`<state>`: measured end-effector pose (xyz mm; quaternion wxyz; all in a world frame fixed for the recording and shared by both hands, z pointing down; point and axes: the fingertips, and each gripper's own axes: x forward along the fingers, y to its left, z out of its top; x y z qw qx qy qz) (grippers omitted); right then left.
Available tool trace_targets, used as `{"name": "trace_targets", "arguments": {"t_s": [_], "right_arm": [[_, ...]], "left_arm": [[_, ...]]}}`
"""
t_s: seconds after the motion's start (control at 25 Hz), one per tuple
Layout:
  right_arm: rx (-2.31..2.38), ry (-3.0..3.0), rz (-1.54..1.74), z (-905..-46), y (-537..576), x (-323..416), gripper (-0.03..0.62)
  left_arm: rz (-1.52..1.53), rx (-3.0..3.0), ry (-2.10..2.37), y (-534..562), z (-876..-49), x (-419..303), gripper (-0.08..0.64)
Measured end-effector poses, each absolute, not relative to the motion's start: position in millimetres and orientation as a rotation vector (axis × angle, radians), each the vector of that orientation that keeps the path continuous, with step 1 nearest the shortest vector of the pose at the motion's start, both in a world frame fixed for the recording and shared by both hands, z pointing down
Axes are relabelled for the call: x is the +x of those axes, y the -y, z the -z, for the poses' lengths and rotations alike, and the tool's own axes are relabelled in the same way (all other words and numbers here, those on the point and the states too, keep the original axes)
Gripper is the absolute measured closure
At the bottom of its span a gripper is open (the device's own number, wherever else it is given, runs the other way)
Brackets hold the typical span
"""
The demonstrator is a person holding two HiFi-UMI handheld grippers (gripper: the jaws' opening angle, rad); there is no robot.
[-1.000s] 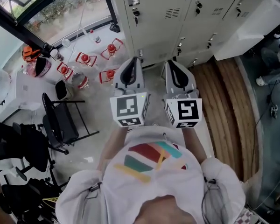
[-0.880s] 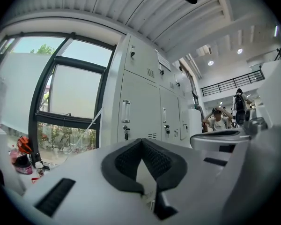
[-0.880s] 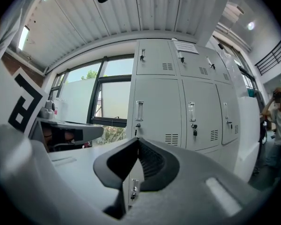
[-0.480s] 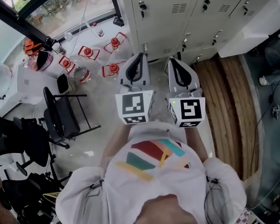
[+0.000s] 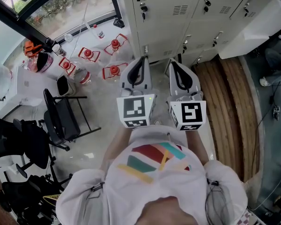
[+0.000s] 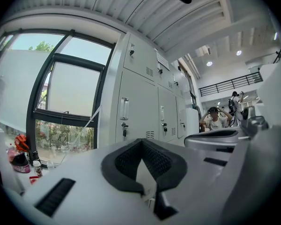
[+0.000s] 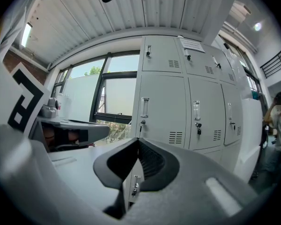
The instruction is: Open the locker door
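Note:
A bank of pale grey lockers [image 5: 168, 13] stands ahead of me, each door with a vertical handle and a key in its lock. In the left gripper view the nearest door [image 6: 136, 107] shows its handle [image 6: 124, 109] and key [image 6: 124, 128]. The right gripper view shows the same kind of door [image 7: 161, 111] with its handle [image 7: 144, 107]. My left gripper [image 5: 141, 60] and right gripper [image 5: 172, 63] are held side by side, pointing at the lockers and well short of them. Both are shut with nothing between the jaws, as also seen on the left gripper [image 6: 140, 142] and right gripper [image 7: 138, 142].
Several red-framed jugs [image 5: 86, 55] sit on the floor left of the lockers, under a window. A black chair [image 5: 61, 118] stands at my left. A wooden floor strip [image 5: 227, 102] and a white tabletop [image 5: 257, 22] lie to the right. A person [image 6: 217, 118] stands farther off.
The lockers and floor have shifted slightly down and nearer in the head view. Both grippers stay shut and side by side, raised a little toward the lockers.

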<state>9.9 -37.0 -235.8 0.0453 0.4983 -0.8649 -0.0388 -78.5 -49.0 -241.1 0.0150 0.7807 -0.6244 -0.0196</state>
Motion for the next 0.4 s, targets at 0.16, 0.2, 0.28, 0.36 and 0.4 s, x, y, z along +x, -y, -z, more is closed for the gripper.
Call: {"name": "trace_targets", "arguments": {"t_s": [0.16, 0.2, 0.28, 0.36, 0.4], "right_arm": [[1.539, 2.637, 0.118, 237.4, 37.0, 13.5, 0.588], [1.541, 2.636, 0.119, 237.7, 36.7, 14.4, 0.588], [1.545, 2.631, 0.126, 238.6, 36.6, 16.3, 0.588], [1.547, 2.629, 0.132, 239.4, 37.0, 17.2, 0.588], [1.548, 2.628, 0.135, 239.8, 37.2, 17.5, 0.589]], "left_arm": [[0.062, 2.437, 1.940, 48.1, 242.6, -76.7, 0.546], [0.062, 2.437, 1.938, 48.0, 242.4, -76.2, 0.546], [0.062, 2.437, 1.934, 48.3, 241.9, -75.2, 0.546], [0.061, 2.437, 1.932, 48.8, 241.4, -74.8, 0.546], [0.061, 2.437, 1.931, 49.0, 241.2, -74.8, 0.546]]}}
